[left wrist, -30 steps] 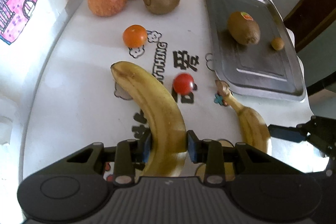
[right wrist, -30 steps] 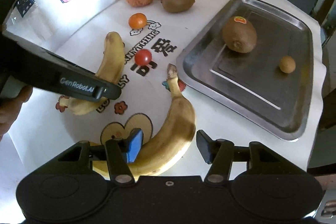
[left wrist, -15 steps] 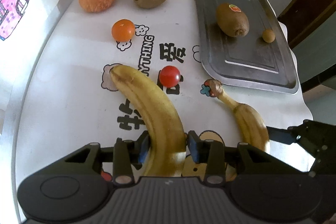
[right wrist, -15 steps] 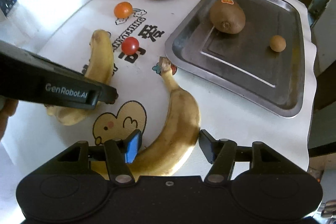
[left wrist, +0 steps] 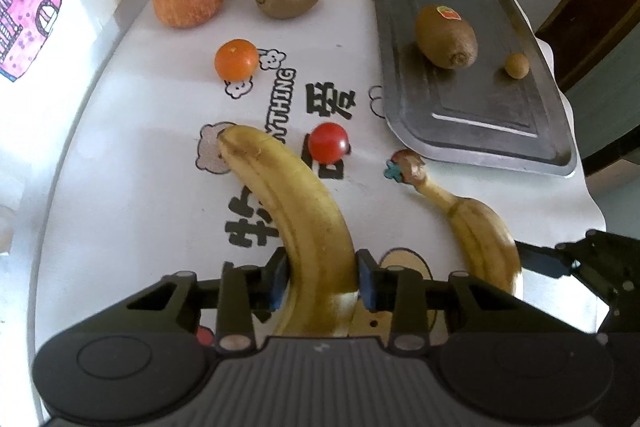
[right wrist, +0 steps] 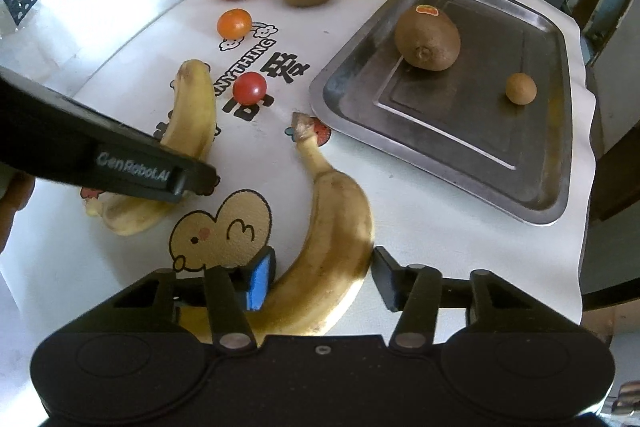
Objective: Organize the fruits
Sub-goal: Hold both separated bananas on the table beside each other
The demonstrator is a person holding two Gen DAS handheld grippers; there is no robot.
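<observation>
With both bananas still lying on the bench (left wrist: 120, 227), this is the pick-up step on two fronts: the left tongs (left wrist: 322, 279) are clamped narrow on the left banana (left wrist: 296, 203), pads pressing both flanks, while the right tongs (right wrist: 322, 277) are closing around the right banana (right wrist: 336, 227), the blue pad (right wrist: 262, 277) at its inner curve and the other pad just beside the peel, not clearly pressing yet. Next, I'd judge, the right grip must seat, then both fruits lift and cross to the tray (right wrist: 548, 215), which holds a kiwi (right wrist: 427, 39) and one small brown fruit (right wrist: 521, 89), with bare metal in front. Watch the tomato (right wrist: 249, 88) between the bananas, and the bench edge close on the right, near the tray's corner; open room lies mid-bench.
</observation>
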